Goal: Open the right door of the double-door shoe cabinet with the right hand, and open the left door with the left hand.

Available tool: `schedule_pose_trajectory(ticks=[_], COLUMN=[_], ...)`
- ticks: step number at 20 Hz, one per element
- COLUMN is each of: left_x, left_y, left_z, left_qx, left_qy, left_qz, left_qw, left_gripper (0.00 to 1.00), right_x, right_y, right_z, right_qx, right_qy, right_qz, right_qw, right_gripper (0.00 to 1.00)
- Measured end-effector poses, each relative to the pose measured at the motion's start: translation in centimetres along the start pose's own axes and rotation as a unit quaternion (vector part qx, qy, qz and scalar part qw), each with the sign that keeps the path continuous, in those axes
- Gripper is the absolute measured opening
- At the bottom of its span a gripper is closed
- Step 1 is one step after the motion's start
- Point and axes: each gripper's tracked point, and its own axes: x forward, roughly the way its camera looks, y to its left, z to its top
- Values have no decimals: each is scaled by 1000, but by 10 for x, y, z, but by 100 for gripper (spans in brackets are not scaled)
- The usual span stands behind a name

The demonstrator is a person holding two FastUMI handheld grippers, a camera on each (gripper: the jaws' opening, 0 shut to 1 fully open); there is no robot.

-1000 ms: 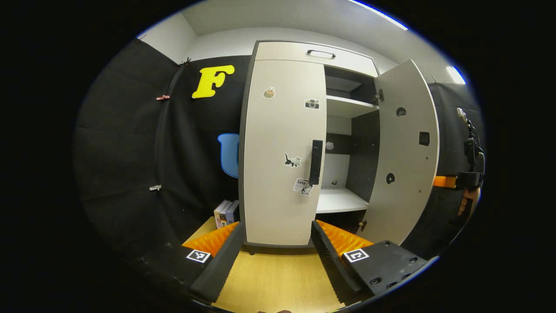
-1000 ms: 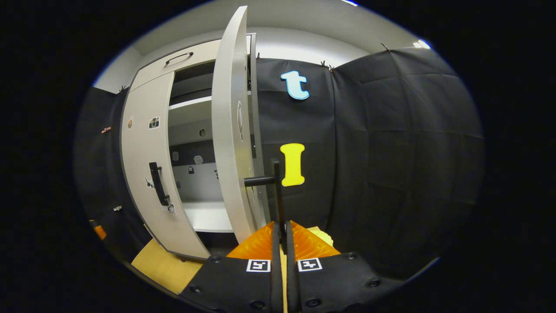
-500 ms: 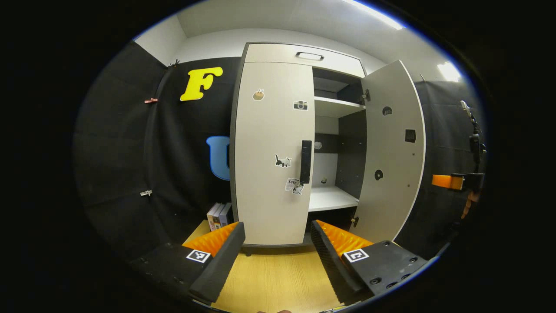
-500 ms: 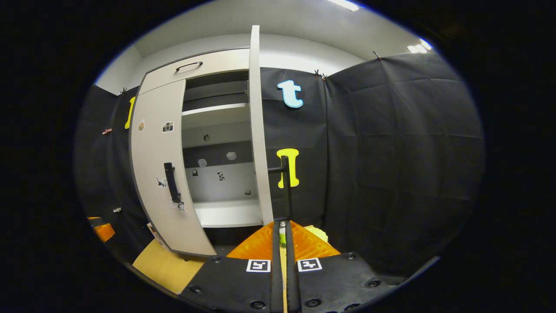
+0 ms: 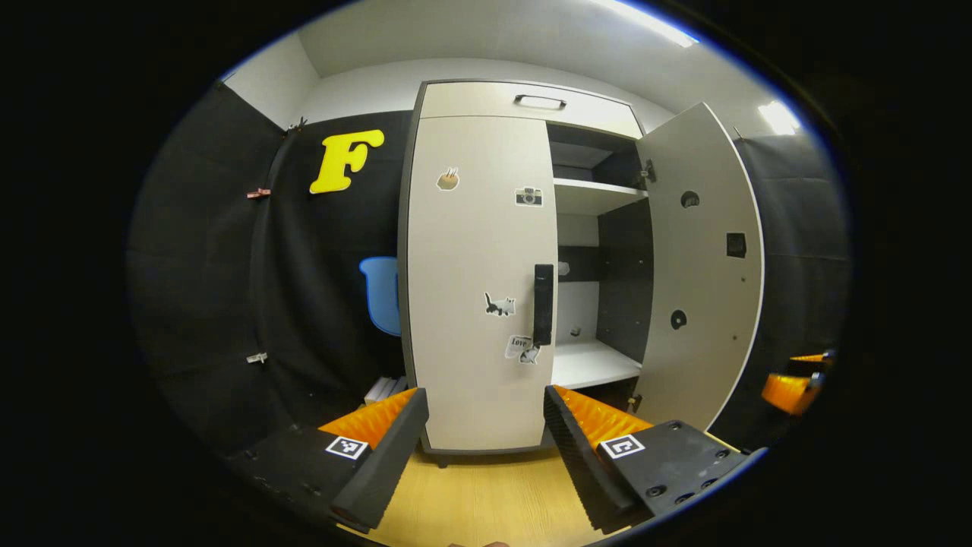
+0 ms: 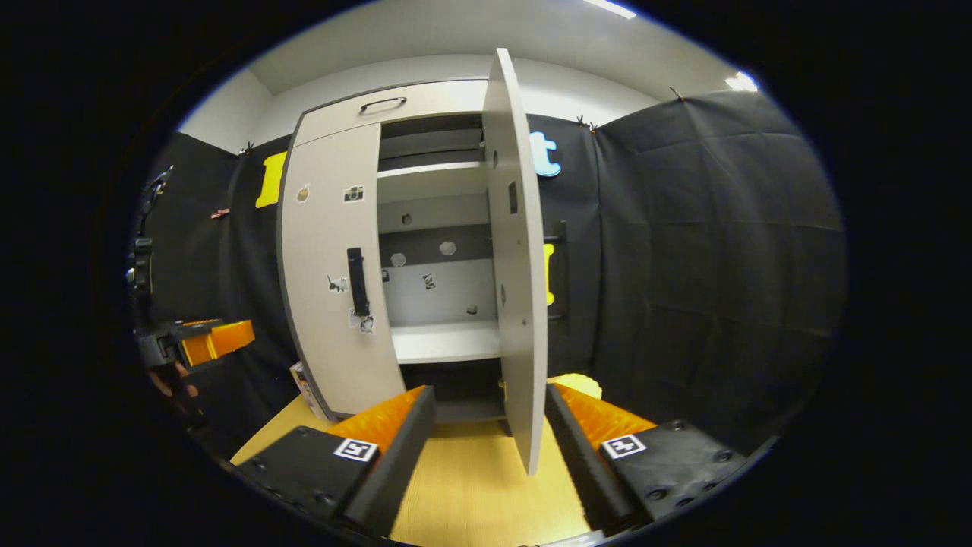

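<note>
The shoe cabinet's left door (image 5: pixel 478 289) is closed, its black handle (image 5: pixel 543 304) at its right edge. My left gripper (image 5: pixel 486 433) is open and hangs a little short of that door, with nothing between its fingers. The right door (image 5: pixel 706 266) is swung wide open. In the right gripper view this right door (image 6: pixel 520 266) stands nearly edge-on, and its black handle (image 6: pixel 562 266) peeks out behind it. My right gripper (image 6: pixel 490 433) is open just in front of the door's lower edge, touching nothing. The left door (image 6: pixel 334 273) and its handle (image 6: pixel 355 281) lie to its left.
Inside are white shelves (image 5: pixel 596 363) and a dark back wall. A drawer with a handle (image 5: pixel 539 100) tops the cabinet. Books (image 5: pixel 387 389) lean at its left foot on the wooden floor (image 5: pixel 486 501). A hand holds the left gripper (image 6: pixel 205 342) at the left. Something yellow (image 6: pixel 581 385) lies behind the open door.
My right gripper has let go of the right door's handle, opened and drawn back to the left. The right door swung a bit wider. My left gripper shifted only slightly.
</note>
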Motion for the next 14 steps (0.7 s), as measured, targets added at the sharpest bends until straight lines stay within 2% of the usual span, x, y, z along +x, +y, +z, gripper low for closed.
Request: schedule_pose_trajectory(ticks=[1, 8, 14], left_x=[8, 84, 152], left_y=[-1, -20, -43], left_z=[4, 27, 33], left_qx=[0, -15, -25], left_qy=[-4, -27, -14], left_qz=[2, 0, -17], left_qw=[1000, 1000, 999], left_gripper=[95, 95, 95], right_x=[1, 13, 34], right_y=[2, 29, 40], right_z=[-1, 3, 2], right_qx=[-2, 2, 3], right_qy=[0, -24, -22], right_qz=[3, 47, 85], right_qw=[1000, 999, 996], right_gripper=[100, 99, 99])
